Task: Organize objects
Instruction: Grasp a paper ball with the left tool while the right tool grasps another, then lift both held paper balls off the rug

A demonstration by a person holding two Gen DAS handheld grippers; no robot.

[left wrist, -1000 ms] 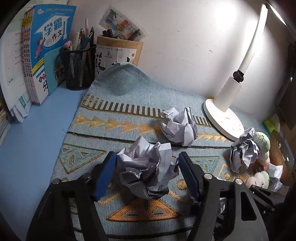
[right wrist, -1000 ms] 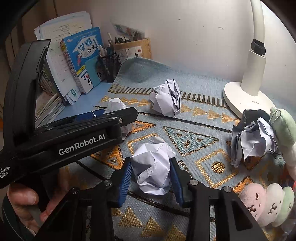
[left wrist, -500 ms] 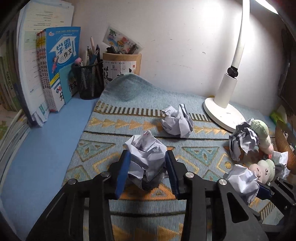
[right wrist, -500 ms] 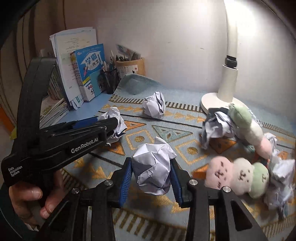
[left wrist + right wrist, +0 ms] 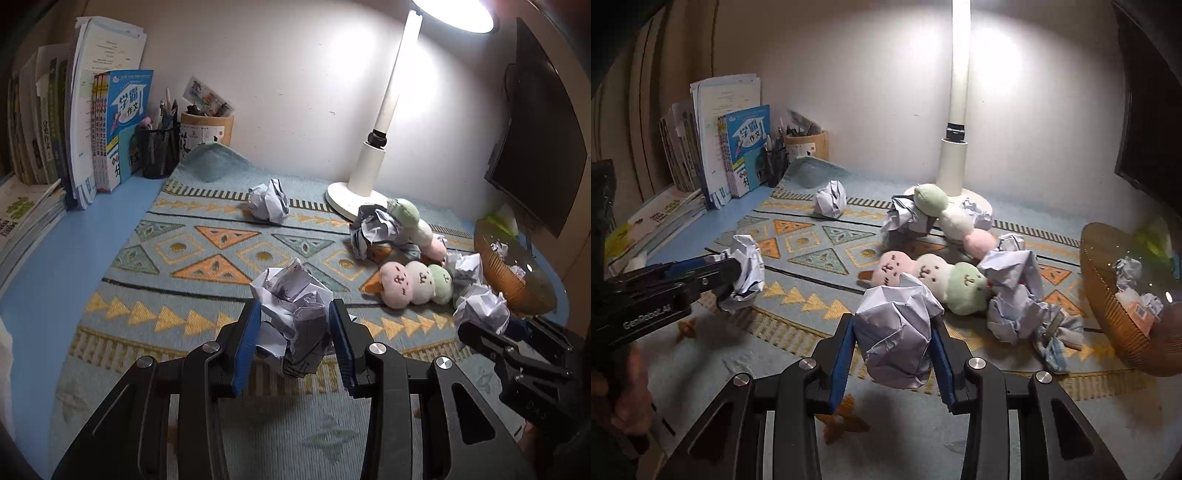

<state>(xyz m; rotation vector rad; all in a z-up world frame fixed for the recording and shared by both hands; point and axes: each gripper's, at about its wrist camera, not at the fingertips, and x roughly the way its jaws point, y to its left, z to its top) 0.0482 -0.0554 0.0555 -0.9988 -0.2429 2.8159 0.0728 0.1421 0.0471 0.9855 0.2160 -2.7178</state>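
Note:
My left gripper (image 5: 293, 325) is shut on a crumpled paper ball (image 5: 293, 295) with scribbles, held above the patterned mat (image 5: 207, 258). In the right wrist view that same gripper (image 5: 729, 275) shows at the left with its ball (image 5: 748, 266). My right gripper (image 5: 894, 341) is shut on another white paper ball (image 5: 897, 325); in the left wrist view this ball (image 5: 482, 308) appears at the right. Loose paper balls lie at the mat's back (image 5: 269, 201), by the lamp (image 5: 373, 229) and beside the plush toys (image 5: 1015, 291). A woven basket (image 5: 1108, 295) at the right holds paper scraps.
Two plush dango skewers (image 5: 415, 282) (image 5: 945, 214) lie on the mat's right half. A white desk lamp (image 5: 373, 162) stands at the back. Books (image 5: 114, 125) and pen holders (image 5: 159, 151) line the back left. A dark monitor (image 5: 535, 140) hangs at the right.
The left gripper closed on its paper ball and lifted it. Both grippers pulled back from the wall and swung right with their balls, so the plush toys and basket came into view.

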